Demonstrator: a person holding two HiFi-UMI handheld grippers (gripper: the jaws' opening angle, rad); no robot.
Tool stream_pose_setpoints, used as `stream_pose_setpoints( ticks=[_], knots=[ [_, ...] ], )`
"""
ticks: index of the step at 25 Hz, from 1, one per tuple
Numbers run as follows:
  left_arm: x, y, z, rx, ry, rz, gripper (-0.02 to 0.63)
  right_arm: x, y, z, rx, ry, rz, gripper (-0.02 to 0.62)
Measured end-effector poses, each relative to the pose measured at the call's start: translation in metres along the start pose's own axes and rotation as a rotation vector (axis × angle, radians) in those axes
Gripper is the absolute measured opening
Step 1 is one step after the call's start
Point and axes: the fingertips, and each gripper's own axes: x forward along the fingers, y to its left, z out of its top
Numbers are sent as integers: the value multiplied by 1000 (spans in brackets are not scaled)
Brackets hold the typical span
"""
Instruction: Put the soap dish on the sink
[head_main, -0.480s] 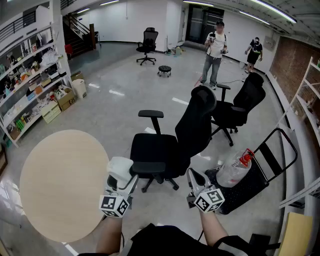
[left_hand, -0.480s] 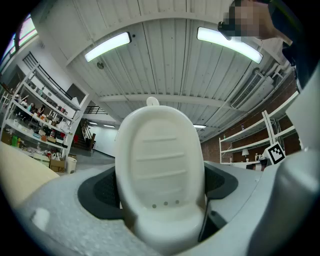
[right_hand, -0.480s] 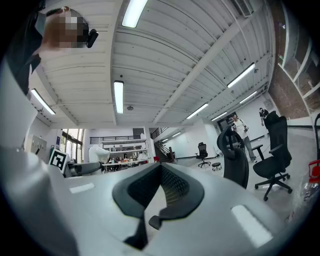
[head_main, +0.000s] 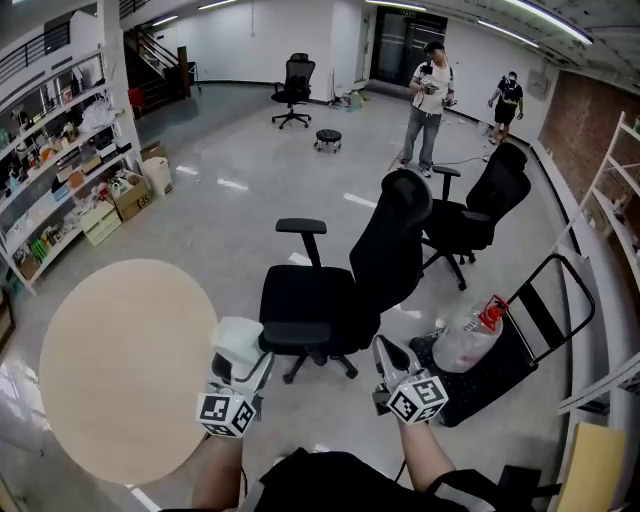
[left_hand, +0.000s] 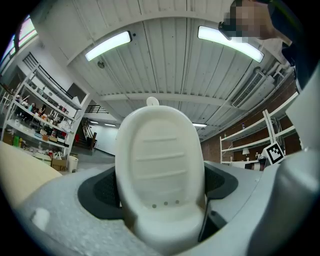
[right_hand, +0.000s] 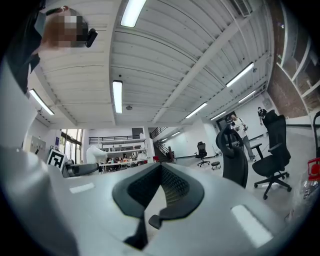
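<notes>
No sink shows anywhere on this wide open floor, so I can't tell which way the carry has to go. A round table (head_main: 120, 370) lies near left, and a black office chair (head_main: 340, 290) stands straight ahead. The left gripper (head_main: 243, 352) has its jaws spread wide and clamped on the white soap dish (left_hand: 160, 175), which stands on end, long axis upright. The right gripper (head_main: 392, 362) is closed and empty. I can read no writing, only the square markers on the grippers.
</notes>
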Motion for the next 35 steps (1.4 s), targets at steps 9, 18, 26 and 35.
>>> stream_pose_setpoints(
  ticks=[9,18,26,35],
  knots=[
    [2,-1,3,-6,-10,-8,463,1,3,1,-4,4,2,5],
    [-1,-5,1,-20,-2,-34,463,-5,11,-3,12,10,4,6],
    [-9,-8,-7,-39,34,-90,463,-24,22,-7,24,4,-57,6],
    [-3,-30,-12,-44,62,-228,463,-72,18,-9,12,-11,-196,6]
  ],
)
